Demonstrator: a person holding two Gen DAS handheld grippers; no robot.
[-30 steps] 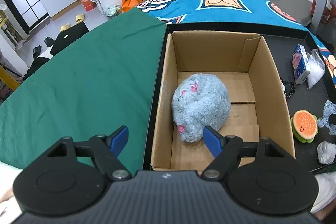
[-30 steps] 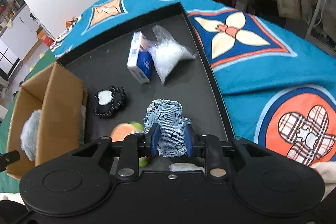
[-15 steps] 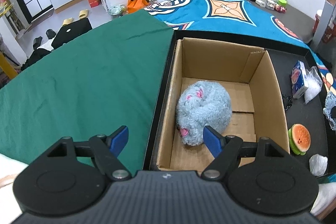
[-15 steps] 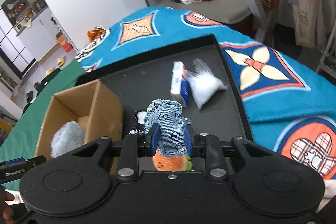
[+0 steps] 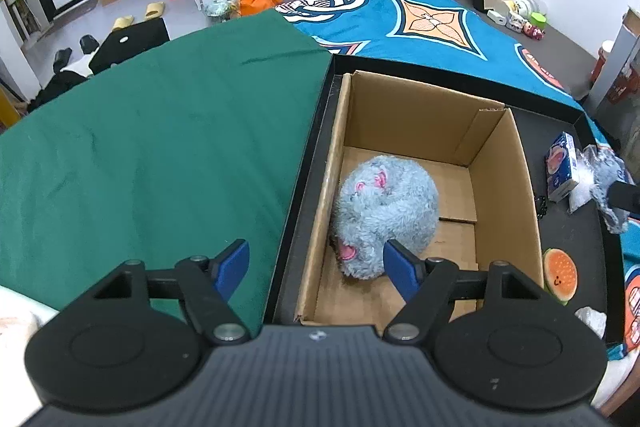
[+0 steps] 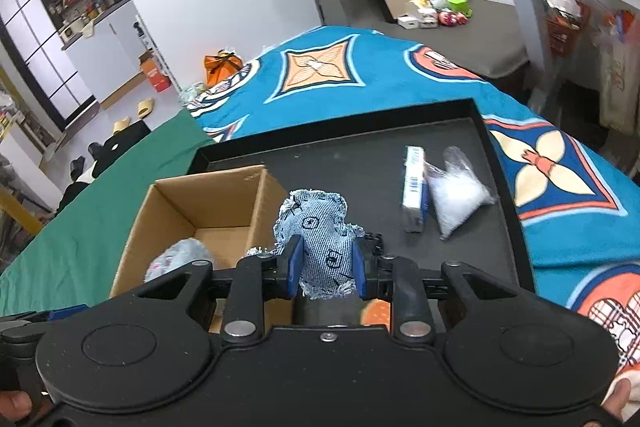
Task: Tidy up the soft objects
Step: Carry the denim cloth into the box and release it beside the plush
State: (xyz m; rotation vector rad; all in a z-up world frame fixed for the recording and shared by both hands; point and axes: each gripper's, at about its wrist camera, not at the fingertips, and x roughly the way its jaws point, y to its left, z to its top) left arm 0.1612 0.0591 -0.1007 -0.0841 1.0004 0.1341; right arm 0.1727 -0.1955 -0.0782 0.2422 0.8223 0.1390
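Note:
My right gripper (image 6: 325, 263) is shut on a blue denim soft toy (image 6: 320, 235) and holds it in the air just right of the cardboard box (image 6: 176, 195); the toy also shows at the right edge of the left wrist view (image 5: 608, 183). A fluffy grey-blue plush (image 5: 384, 211) lies inside the box (image 5: 520, 171). My left gripper (image 5: 316, 263) is open and empty, hovering over the box's near left corner. A burger-shaped soft toy (image 5: 560, 275) lies on the black tray (image 5: 576, 239) right of the box.
A small blue-and-white carton (image 6: 414, 199) and a clear bag of white filling (image 6: 456, 197) lie on the tray (image 6: 360, 155). A small black item (image 5: 541, 207) sits by the box's right wall. Green cloth (image 5: 160, 147) covers the left, patterned blue cloth (image 5: 420, 23) the back.
My right gripper has lifted the denim toy off the tray and carried it left toward the box. My left gripper has drawn back and up a little, still open.

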